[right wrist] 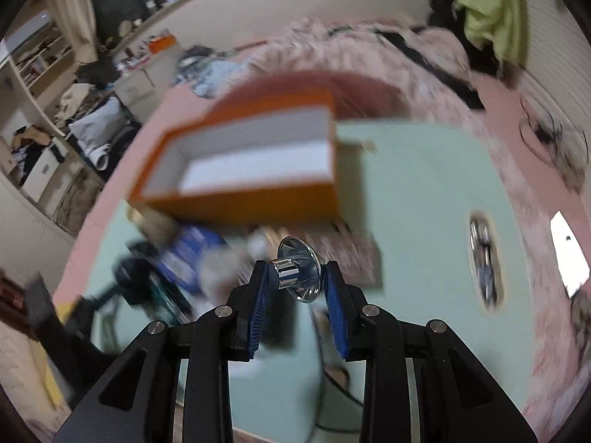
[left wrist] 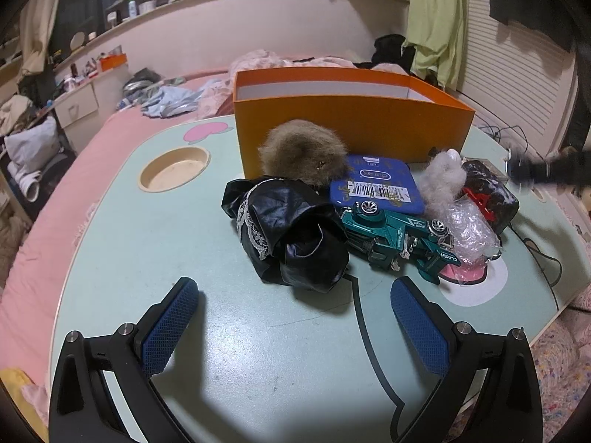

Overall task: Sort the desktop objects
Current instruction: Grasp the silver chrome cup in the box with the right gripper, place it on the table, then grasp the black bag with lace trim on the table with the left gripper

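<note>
Chrome is glinting between the blue pads of the right gripper [right wrist: 295,277], which is pinching a small shiny metal piece [right wrist: 297,271] with a short cylinder and a flared disc; the pads are pressing on it from both sides. Only the right wrist view is showing this piece. Beyond those fingertips the orange box [right wrist: 236,170] is lying open with its white inside showing, and below and left of it the pile of objects is smearing into blur, so only a blue shape can be made out there.

Sharper detail is coming from the left wrist view. The left gripper [left wrist: 293,306] is hovering over the pale green table [left wrist: 258,350] with its jaws spread wide and nothing between them. Just ahead of its fingertips a black ruffled cloth with lace trim [left wrist: 291,229] is sitting, and to the right of that a teal toy car [left wrist: 402,236] is lying on its side. Behind them a brown furry ball [left wrist: 299,151] is leaning against the box's front wall, touching a blue flat case with a barcode label [left wrist: 376,184]. Further right, a grey fluff tuft [left wrist: 443,173], a bubble-wrap bag [left wrist: 469,229] and a dark packet with red marking [left wrist: 491,192] are crowding together. At that view's right edge a dark blurred shape is reaching in, too smeared to identify.
</note>
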Available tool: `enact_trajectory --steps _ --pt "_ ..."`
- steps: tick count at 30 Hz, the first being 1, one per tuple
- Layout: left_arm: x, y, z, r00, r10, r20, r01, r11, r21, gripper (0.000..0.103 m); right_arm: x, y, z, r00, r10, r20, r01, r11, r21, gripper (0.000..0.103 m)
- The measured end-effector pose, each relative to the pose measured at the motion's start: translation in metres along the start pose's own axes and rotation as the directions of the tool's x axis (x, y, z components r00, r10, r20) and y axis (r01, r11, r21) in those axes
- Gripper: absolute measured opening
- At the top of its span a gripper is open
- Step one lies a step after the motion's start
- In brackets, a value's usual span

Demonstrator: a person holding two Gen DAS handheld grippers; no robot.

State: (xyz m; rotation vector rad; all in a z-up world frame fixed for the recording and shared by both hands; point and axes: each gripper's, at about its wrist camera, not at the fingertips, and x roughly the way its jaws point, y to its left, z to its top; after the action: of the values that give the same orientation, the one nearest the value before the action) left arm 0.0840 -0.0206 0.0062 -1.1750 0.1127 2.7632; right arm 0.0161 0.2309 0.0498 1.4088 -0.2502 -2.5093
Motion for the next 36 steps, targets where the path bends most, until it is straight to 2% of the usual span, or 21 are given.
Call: enact_trajectory --steps 4,7,9,10,11,13,18,19,20,21,36 --pt "0.0 0.0 0.0 1.0 0.001 0.0 -0.001 1.0 0.001 0.103 0.019 -0.008 -0.012 0.999 0.021 -0.035 -0.019 0.999 0.03 0.032" --pt "0.0 0.001 -0.001 1.0 -0.001 0.0 0.001 1.0 -0.001 0.103 0.022 -0.001 -0.014 0.999 0.052 0.004 -0.052 0.999 0.015 0.036" --pt "0.0 0.001 -0.002 1.0 -0.002 0.0 0.002 1.0 -0.002 0.103 0.02 -0.001 -0.017 0.997 0.07 0.043 -0.071 0.997 0.021 0.055" --pt "-0.001 0.002 -0.002 1.0 -0.003 0.0 0.003 1.0 -0.002 0.103 0.015 -0.003 -0.021 0.994 0.081 0.076 -0.084 0.996 0.038 0.075" --pt "-0.001 0.002 -0.002 1.0 -0.003 0.001 0.003 1.0 -0.002 0.103 0.009 -0.006 -0.028 0.99 0.072 0.117 -0.079 0.996 0.051 0.081" --pt "-0.001 0.001 -0.003 1.0 -0.002 0.002 0.002 1.0 -0.002 0.103 0.002 -0.007 -0.041 0.988 0.032 0.153 -0.037 0.999 0.03 0.081" --pt "0.0 0.001 -0.003 1.0 0.003 -0.003 -0.003 1.0 0.0 0.103 0.014 0.012 -0.062 0.989 -0.115 0.097 0.128 0.982 -0.139 0.081" --pt "0.0 0.001 -0.003 1.0 0.003 -0.003 -0.003 1.0 0.0 0.103 0.017 0.018 -0.063 0.981 -0.16 0.109 0.177 0.97 -0.168 0.086" --pt "0.0 0.001 -0.003 1.0 0.004 -0.003 -0.004 1.0 0.001 0.103 0.019 0.018 -0.066 0.976 -0.185 0.117 0.204 0.962 -0.182 0.098" --pt "0.0 0.001 -0.003 1.0 0.003 -0.003 -0.003 1.0 0.0 0.103 0.022 0.017 -0.063 0.98 -0.171 0.099 0.186 0.966 -0.179 0.103" --pt "0.0 0.0 -0.002 1.0 0.003 -0.005 -0.003 1.0 -0.001 0.103 0.025 0.012 -0.065 0.98 -0.161 0.116 0.182 0.964 -0.193 0.103"
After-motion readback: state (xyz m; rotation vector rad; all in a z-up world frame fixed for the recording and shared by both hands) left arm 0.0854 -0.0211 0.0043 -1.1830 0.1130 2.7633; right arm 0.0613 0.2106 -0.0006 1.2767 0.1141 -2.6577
